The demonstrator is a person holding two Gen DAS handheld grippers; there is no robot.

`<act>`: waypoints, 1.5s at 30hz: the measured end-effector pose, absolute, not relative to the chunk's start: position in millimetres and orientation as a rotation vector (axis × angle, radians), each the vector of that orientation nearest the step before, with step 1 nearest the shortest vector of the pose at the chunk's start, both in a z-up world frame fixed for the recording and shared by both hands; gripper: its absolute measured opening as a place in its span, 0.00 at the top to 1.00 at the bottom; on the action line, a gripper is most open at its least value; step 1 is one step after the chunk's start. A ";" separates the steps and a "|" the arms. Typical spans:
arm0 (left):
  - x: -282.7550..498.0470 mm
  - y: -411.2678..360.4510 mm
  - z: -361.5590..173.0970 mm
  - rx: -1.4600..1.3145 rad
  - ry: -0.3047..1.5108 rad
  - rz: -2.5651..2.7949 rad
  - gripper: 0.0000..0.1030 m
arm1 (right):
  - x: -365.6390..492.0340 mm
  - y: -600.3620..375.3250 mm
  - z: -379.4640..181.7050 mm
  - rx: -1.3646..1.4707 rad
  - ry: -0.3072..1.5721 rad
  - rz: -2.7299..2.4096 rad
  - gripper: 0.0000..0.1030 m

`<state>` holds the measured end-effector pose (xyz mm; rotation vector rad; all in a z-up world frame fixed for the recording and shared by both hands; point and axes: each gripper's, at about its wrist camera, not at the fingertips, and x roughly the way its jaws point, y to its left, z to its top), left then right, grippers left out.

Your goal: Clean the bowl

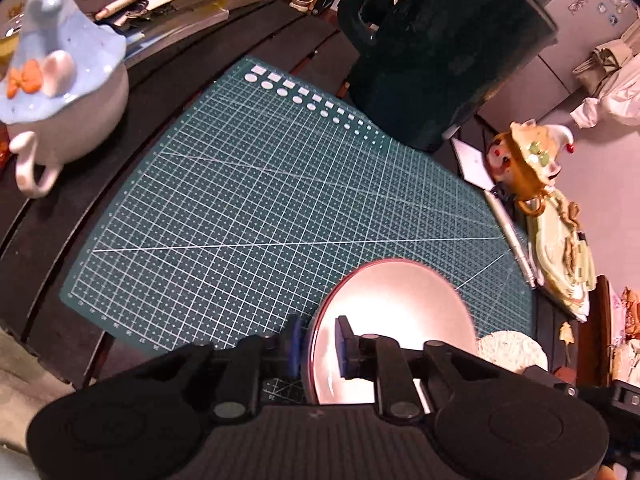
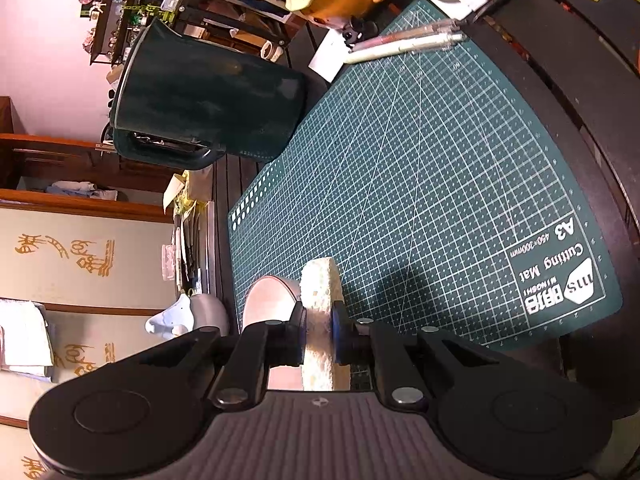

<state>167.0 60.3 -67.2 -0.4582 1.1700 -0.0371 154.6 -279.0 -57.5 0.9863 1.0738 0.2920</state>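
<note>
Pale ceramic marks the far left of the left wrist view, where a lidded pot (image 1: 60, 92) with a blue cap sits on the dark worktop (image 1: 132, 80), well apart from the work. Next comes the green cutting mat (image 1: 256, 200), and on its near right corner sits the bowl (image 1: 394, 312), pinkish inside with a dark red rim. The left tool (image 1: 318, 342) straddles that rim, one pad outside and one inside, and a visible gap suggests the rim is loosely bracketed rather than pinched. Right of the bowl, the sponge (image 2: 320, 312) stands on edge just beside the bowl wall, clenched between the pads of the right tool (image 2: 318, 332). A dark green jug (image 2: 208, 92) stands at the mat's far edge, and pens (image 2: 404, 42) lie along another. The risk is the slack hold: if the sponge presses in while the rim is unclamped, the bowl may skid across the mat or tip. A narrow grip on the sponge could also let it twist out under scrubbing.
</note>
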 end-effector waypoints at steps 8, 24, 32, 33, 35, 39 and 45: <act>156.6 49.5 -71.4 -0.429 1.247 -0.004 0.81 | 154.7 -275.5 -44.7 0.950 1.024 0.330 0.89; 168.0 34.6 -87.0 -0.336 1.249 -0.047 0.81 | 159.6 -277.7 -78.7 1.114 1.144 0.295 0.89; 170.3 31.0 -89.2 -0.318 1.244 -0.049 0.80 | 160.3 -273.8 -77.9 1.090 1.136 0.296 0.89; 170.7 31.0 -89.5 -0.321 1.245 -0.050 0.80 | 161.0 -272.3 -83.0 1.092 1.159 0.292 0.89; 170.9 31.6 -89.6 -0.323 1.245 -0.050 0.80 | 162.0 -270.8 -89.7 1.110 1.189 0.288 0.89; 171.1 33.4 -89.4 -0.326 1.247 -0.049 0.80 | 161.5 -279.5 -73.4 1.117 1.108 0.297 0.89; 173.0 28.6 -90.8 -0.287 1.215 -0.057 0.79 | 161.8 -274.7 -79.4 1.098 1.131 0.302 0.88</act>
